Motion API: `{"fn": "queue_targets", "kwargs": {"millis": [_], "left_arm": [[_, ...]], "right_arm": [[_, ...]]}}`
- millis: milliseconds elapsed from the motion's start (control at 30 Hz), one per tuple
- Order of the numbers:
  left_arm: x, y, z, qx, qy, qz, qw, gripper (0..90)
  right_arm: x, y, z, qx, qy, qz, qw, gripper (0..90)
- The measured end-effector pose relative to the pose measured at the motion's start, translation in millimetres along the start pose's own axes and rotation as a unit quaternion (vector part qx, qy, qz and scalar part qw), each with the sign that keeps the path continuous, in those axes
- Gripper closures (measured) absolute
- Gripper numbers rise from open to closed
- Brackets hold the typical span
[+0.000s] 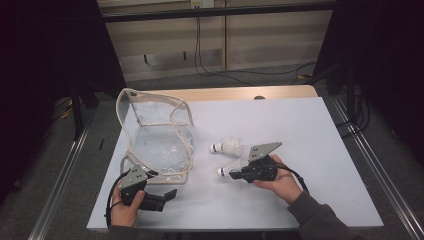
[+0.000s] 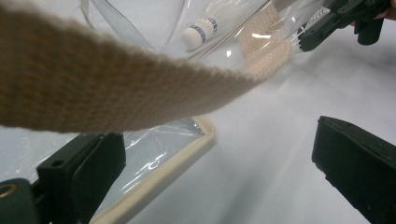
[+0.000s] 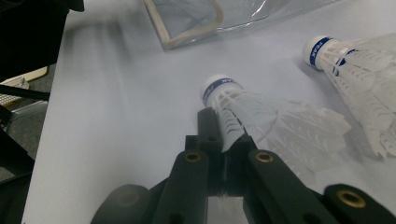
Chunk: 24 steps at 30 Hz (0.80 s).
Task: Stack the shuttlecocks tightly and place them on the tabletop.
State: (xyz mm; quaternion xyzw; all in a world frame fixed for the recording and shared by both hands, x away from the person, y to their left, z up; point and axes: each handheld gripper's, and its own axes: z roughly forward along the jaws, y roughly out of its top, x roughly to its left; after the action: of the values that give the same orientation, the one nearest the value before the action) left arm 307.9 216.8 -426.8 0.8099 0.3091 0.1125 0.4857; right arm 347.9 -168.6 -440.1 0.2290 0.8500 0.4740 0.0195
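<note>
A clear plastic bag with beige webbing trim stands open on the white table. Two white shuttlecocks lie to its right. My right gripper is shut on the feather skirt of the nearer shuttlecock, whose cork points left. In the right gripper view the jaws pinch that skirt behind the blue-banded cork. The second shuttlecock lies free just beyond it. My left gripper is open at the bag's near corner. A beige strap hangs across the left gripper view above the open jaws.
The bag's trimmed bottom edge lies beside my left jaw. Bare table stretches right of the shuttlecocks to the edge. Metal rails run along both sides of the table, with cables on the floor behind.
</note>
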Motion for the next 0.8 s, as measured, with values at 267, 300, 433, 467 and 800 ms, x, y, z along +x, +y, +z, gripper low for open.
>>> {"fn": "queue_targets", "kwargs": {"millis": [267, 300, 433, 467, 800], "left_arm": [[0.0, -0.1, 0.0, 0.000, 0.000, 0.000, 1.0000, 2.8], [0.1, 0.0, -0.1, 0.001, 0.000, 0.000, 1.0000, 2.9], [0.1, 0.0, -0.1, 0.001, -0.001, 0.000, 1.0000, 2.9], [0.0, 0.0, 0.0, 0.000, 0.000, 0.000, 1.0000, 2.8], [-0.2, 0.1, -0.1, 0.002, 0.000, 0.000, 1.0000, 2.9]], "right_arm": [[-1.4, -0.4, -3.3, -0.002, -0.001, 0.004, 1.0000, 89.1], [-1.5, -0.4, -3.7, -0.001, -0.002, 0.005, 1.0000, 89.1], [-2.8, -0.8, -6.0, -0.002, -0.003, 0.005, 1.0000, 89.1], [-3.2, -0.9, -6.9, -0.003, -0.003, 0.006, 1.0000, 89.1], [-5.8, -0.8, -12.9, -0.009, -0.006, 0.009, 0.9999, 89.0]]}}
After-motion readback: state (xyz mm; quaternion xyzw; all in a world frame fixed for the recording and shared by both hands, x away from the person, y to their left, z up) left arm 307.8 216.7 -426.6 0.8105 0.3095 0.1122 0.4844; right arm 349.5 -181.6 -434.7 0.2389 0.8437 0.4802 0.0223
